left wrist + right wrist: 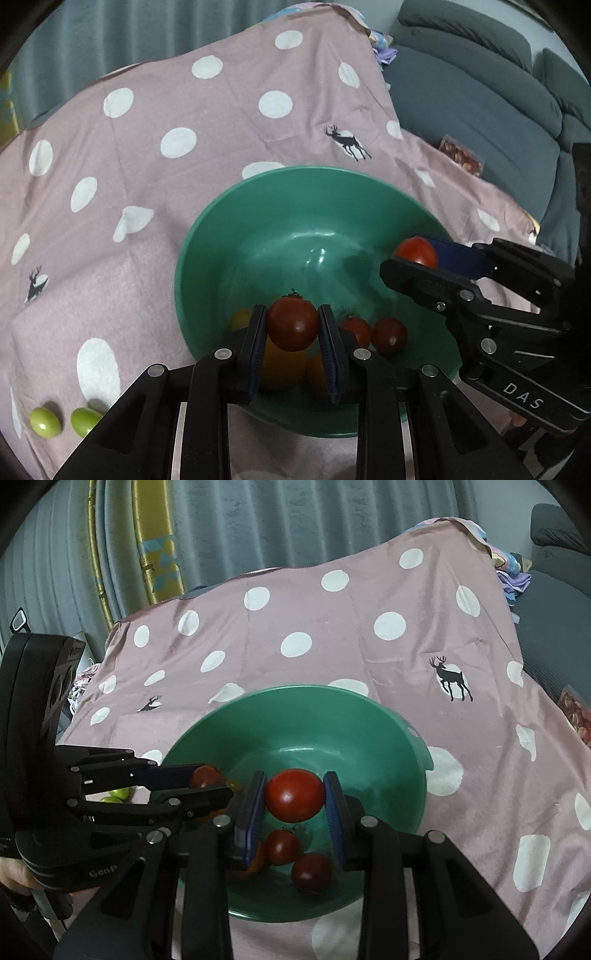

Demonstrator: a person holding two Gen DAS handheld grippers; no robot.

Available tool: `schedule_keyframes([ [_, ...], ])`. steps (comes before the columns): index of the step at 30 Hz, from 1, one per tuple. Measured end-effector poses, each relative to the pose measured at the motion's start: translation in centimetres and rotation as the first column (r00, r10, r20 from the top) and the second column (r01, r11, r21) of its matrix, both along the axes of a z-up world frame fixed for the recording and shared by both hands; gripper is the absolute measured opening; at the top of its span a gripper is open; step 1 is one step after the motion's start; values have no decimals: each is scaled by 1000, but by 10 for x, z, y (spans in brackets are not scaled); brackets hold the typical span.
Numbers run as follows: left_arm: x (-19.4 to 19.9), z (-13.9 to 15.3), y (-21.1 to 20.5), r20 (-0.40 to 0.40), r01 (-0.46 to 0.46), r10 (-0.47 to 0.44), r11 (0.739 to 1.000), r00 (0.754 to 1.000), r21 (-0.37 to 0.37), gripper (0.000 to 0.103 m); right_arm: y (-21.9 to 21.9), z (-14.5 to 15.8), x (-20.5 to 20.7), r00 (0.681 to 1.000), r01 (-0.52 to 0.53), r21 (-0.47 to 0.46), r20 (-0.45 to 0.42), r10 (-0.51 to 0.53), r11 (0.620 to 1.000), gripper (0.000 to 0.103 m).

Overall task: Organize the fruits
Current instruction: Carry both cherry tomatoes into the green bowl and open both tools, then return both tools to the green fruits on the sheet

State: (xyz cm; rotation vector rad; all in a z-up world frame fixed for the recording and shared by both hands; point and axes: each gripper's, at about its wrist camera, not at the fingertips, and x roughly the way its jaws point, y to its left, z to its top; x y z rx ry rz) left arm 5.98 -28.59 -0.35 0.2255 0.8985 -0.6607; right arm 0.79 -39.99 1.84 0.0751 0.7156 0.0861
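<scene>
A green bowl (258, 229) sits on a pink polka-dot cloth; it also shows in the right wrist view (369, 738). My left gripper (293, 332) is shut on a red tomato (293, 323) and holds it over the bowl's near side. My right gripper (294, 801) is shut on another red tomato (294, 794) over the bowl; in the left wrist view it (415, 254) comes in from the right. Two red tomatoes (388, 336) and orange fruits (282, 369) lie in the bowl. Two green fruits (45, 422) lie on the cloth at left.
The cloth-covered table (480, 775) drops off at the right toward a grey sofa (498, 110). A snack packet (461, 155) lies on the sofa. Grey curtains (295, 524) hang behind the table.
</scene>
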Motion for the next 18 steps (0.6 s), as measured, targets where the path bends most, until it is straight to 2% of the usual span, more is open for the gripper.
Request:
schedule_keyframes([
  [9,-3,-2,-4,14,-18,18,1000,1000,22,27,0,0,0,1000,11,1,0,-11,1000,34],
  [13,-5,1,2,24,-44,44,999,999,1,28,-2,1,-1,1000,26,15,11,-26,1000,37],
  [15,-5,5,10,18,-67,67,997,998,-30,38,-1,2,-3,999,33,21,25,-33,999,48],
  [16,-6,8,15,20,-76,77,996,997,-47,44,-1,4,-4,999,33,24,38,-33,999,52],
  [18,-9,16,30,32,-102,106,990,994,-96,49,1,7,-6,998,26,22,59,-27,999,52],
])
